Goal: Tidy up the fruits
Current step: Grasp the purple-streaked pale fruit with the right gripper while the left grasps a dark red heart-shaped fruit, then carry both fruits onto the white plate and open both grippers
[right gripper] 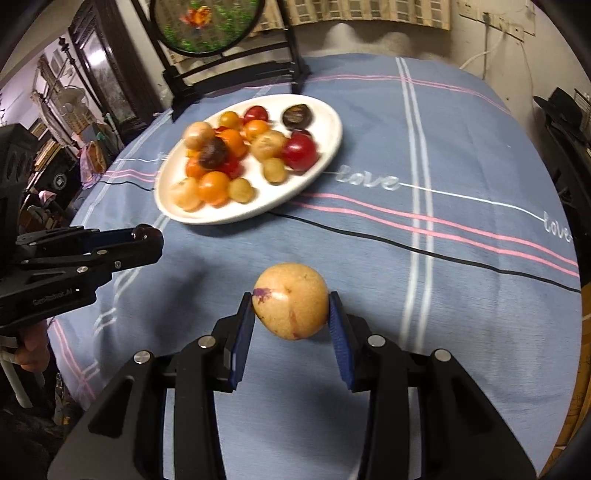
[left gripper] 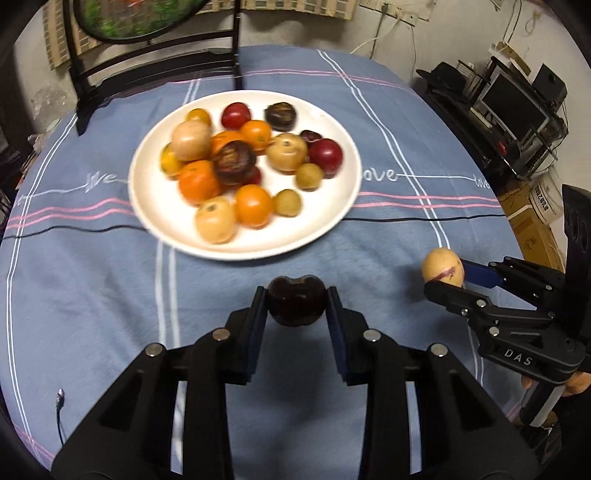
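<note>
A white plate (left gripper: 332,218) holds several orange, red, tan and dark fruits at the table's middle; it also shows in the right wrist view (right gripper: 325,147). My left gripper (left gripper: 297,308) is shut on a dark purple fruit (left gripper: 296,301), held above the cloth in front of the plate. My right gripper (right gripper: 291,314) is shut on a tan fruit with purple streaks (right gripper: 291,301), held above the cloth. The right gripper also shows in the left wrist view (left gripper: 447,280), to the right with the tan fruit (left gripper: 441,266). The left gripper shows in the right wrist view (right gripper: 147,240).
A blue striped tablecloth (left gripper: 388,110) covers the round table. A black stand with a round picture (right gripper: 207,26) rises behind the plate. A thin black cable (left gripper: 59,417) lies at the near left. Shelves with electronics (left gripper: 517,107) stand off the table's right.
</note>
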